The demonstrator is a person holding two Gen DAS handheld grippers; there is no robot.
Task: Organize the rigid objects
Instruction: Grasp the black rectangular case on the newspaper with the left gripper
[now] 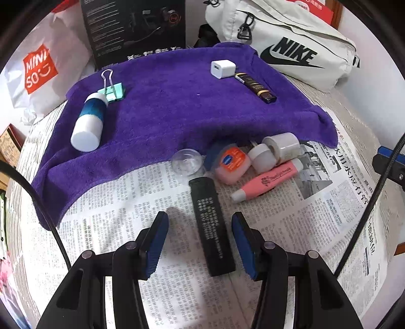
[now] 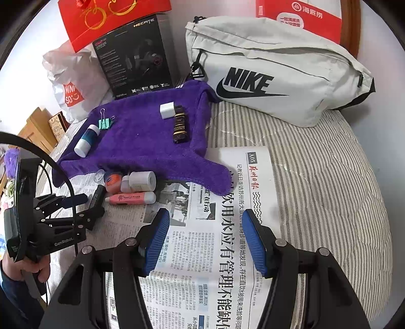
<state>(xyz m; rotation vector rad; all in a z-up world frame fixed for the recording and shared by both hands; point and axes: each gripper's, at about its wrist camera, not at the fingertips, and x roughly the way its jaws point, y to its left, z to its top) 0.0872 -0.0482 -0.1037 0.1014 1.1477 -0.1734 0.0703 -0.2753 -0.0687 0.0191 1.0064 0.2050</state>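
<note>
A black flat bar (image 1: 211,227) lies on the newspaper (image 1: 121,202) between the fingers of my left gripper (image 1: 200,216). A gap shows on its left side, so the jaws stand open around it. Behind it cluster a clear dome lid (image 1: 187,162), a Vaseline jar (image 1: 231,162), a small white jar (image 1: 263,158), a white tape roll (image 1: 283,145) and a pink tube (image 1: 268,182). On the purple towel (image 1: 164,114) lie a white-and-blue bottle (image 1: 88,124), a teal binder clip (image 1: 112,91), a white charger cube (image 1: 222,68) and a dark tube (image 1: 255,87). My right gripper (image 2: 205,212) hovers open over newspaper (image 2: 202,253), holding nothing.
A white Nike bag (image 2: 278,76), a black box (image 2: 136,55) and a Miniso bag (image 2: 73,83) stand behind the towel. A red box (image 2: 298,17) sits at the far right. Striped bedding (image 2: 329,189) stretches to the right. A hand (image 2: 25,268) holds the left gripper.
</note>
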